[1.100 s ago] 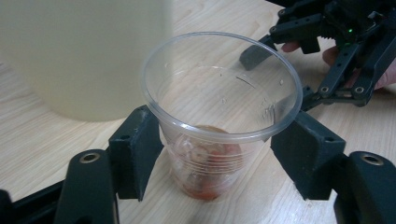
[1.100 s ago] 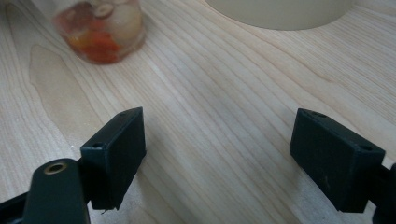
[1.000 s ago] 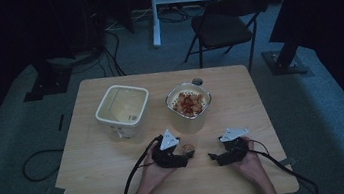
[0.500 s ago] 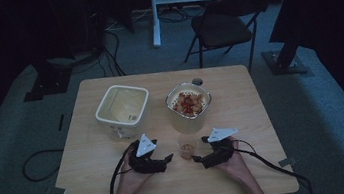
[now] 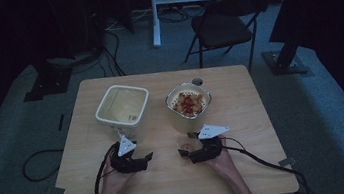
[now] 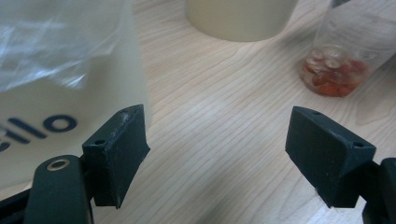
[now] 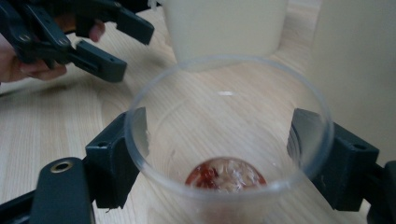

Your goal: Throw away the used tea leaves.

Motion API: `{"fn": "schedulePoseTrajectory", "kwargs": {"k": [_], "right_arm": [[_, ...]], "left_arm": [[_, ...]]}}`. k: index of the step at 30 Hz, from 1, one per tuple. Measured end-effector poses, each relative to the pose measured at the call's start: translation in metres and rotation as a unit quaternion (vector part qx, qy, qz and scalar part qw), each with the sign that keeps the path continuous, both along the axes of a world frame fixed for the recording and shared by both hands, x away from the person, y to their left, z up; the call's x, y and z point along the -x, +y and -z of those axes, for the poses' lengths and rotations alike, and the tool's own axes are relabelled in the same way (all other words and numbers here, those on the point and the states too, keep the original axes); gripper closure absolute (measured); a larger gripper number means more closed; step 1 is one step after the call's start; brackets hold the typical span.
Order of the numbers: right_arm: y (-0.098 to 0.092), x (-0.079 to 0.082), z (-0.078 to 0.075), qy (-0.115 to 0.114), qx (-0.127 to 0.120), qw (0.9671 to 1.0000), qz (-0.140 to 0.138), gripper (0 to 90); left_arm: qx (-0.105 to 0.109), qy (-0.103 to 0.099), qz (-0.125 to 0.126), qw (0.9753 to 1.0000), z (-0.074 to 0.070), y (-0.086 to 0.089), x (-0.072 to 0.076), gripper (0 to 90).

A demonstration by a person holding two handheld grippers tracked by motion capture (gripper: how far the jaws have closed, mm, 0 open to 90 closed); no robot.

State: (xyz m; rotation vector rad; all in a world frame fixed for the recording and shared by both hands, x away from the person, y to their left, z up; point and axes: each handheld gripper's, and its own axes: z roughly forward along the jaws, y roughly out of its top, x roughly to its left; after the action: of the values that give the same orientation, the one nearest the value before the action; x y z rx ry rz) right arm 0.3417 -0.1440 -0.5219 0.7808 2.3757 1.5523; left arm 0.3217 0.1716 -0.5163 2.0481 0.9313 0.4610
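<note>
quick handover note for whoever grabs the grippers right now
Right gripper: shut on the clear plastic cup, tilted toward the camera, a few red and pale bits at its bottom.
Left gripper: open, holding nothing, low over the table.
Full tub of the same bits just beyond the cup; lined tub to its left.
Done: cup gripped.
Left: probably scoop or empty; unclear which.

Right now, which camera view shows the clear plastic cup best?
The right gripper view: the cup sits between the right hand-held gripper jaws, red bits in its bottom. The left gripper view shows its bottom from the side; the high view shows it small and dim.
</note>
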Motion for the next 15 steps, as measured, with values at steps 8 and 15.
{"fn": "schedulePoseTrajectory", "kwargs": {"k": [8, 15], "right_arm": [[0.007, 0.0, -0.002, -0.012, 0.002, 0.9999, -0.005, 23.6], [0.004, 0.001, 0.001, -0.015, -0.001, 0.9999, 0.0, 21.1]], "left_arm": [[-0.015, 0.014, -0.014, 0.9997, 0.01, 0.009, -0.008, 21.6], [-0.02, 0.021, -0.02, 0.9994, 0.017, 0.01, -0.011, 21.6]]}}
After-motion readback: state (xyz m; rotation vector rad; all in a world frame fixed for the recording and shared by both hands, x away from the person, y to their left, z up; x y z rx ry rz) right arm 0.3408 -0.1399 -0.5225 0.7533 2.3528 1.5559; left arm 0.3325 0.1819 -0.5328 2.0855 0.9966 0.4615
